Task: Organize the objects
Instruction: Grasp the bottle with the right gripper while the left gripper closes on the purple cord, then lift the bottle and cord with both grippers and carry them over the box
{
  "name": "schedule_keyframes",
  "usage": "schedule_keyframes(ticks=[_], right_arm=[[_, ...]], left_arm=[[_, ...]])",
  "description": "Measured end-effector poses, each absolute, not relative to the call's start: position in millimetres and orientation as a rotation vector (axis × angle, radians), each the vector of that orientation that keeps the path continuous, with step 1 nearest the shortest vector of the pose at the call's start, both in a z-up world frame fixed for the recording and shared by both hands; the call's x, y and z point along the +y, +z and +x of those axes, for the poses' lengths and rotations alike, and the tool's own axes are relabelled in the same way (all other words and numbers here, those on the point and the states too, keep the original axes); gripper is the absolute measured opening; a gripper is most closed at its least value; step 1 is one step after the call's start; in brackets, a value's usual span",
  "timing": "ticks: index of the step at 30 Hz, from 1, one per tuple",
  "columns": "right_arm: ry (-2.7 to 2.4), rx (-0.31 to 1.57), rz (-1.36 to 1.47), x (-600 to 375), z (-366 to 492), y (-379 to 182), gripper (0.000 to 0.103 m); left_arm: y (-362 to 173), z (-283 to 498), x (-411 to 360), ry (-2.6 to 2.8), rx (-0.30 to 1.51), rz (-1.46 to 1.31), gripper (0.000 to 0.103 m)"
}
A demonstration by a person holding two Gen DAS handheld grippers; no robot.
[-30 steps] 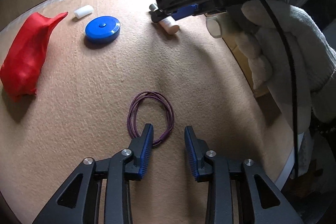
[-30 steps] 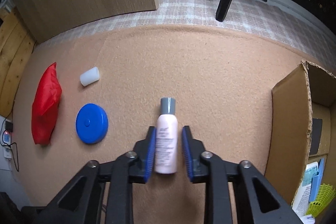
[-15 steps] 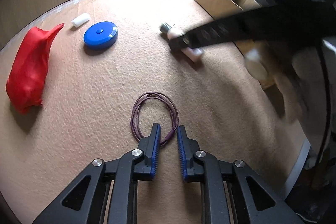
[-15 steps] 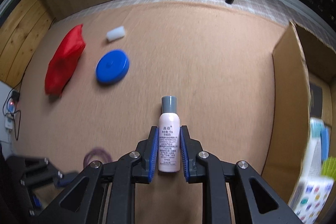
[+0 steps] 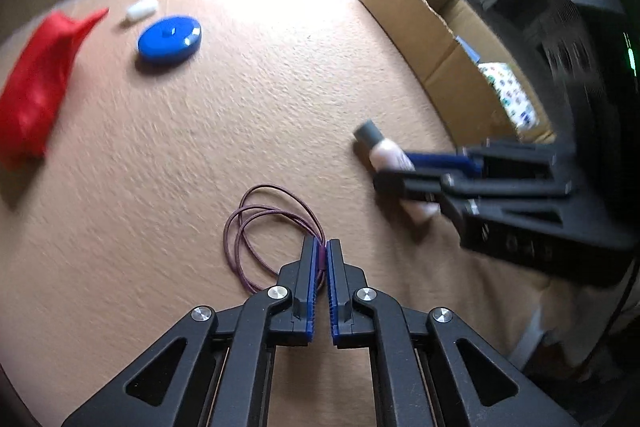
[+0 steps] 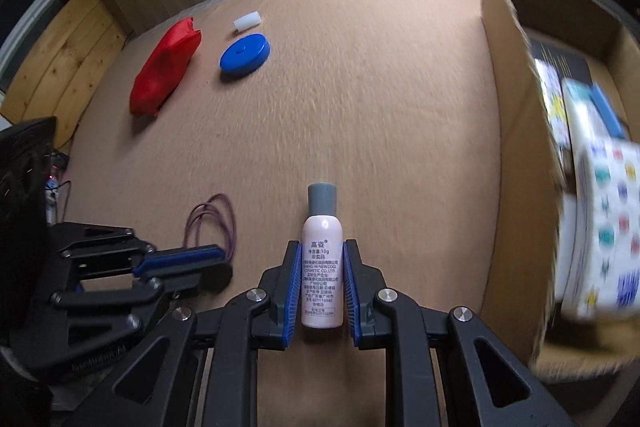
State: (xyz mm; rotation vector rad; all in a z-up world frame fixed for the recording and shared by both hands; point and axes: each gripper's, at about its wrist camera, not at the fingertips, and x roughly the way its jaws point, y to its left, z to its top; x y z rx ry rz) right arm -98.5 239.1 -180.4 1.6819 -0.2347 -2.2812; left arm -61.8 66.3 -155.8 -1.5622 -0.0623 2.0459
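Two grips are set: our left gripper has its jaws pinched on the purple cord loop lying on the tan mat, and our right gripper clamps the pink bottle near the cardboard box. We judge it best to lift the cord straight up so its coils trail free. We should then carry the bottle over the box wall before releasing.

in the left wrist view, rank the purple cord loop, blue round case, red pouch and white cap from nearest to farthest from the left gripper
1. Purple cord loop: pinched in the left gripper at its right edge.
2. Blue round case: far ahead, to the left.
3. Red pouch and white cap: too close to call; the pouch lies far left, the cap just beyond the case.
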Motion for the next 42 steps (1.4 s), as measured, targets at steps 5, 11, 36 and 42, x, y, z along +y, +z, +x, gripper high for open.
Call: schedule_keyframes(ticks=[5,11,36,42], right_arm=[[-2.283,-0.313,1.653,253.0,-83.2,-169.3,0.018],[-2.319,-0.371,1.576,272.0,-75.8,-139.5,0.018],[-2.673,-0.425,1.399,423.6,-110.5,-60.3,0.018],[-2.675,-0.433,1.421,436.0,-121.7,-70.4,0.018]], left_arm=[[-153.2,-47.3,56.1,2.017,-0.231,-1.561,0.004],[-134.8,-33.6,31.1,2.027,-0.349,-1.496,0.004],[-34.3,-181.3,179.9,2.077,-0.255,-1.209,0.004],[-49.1,-203.9,220.1,2.101,-0.172,-1.236,0.004]])
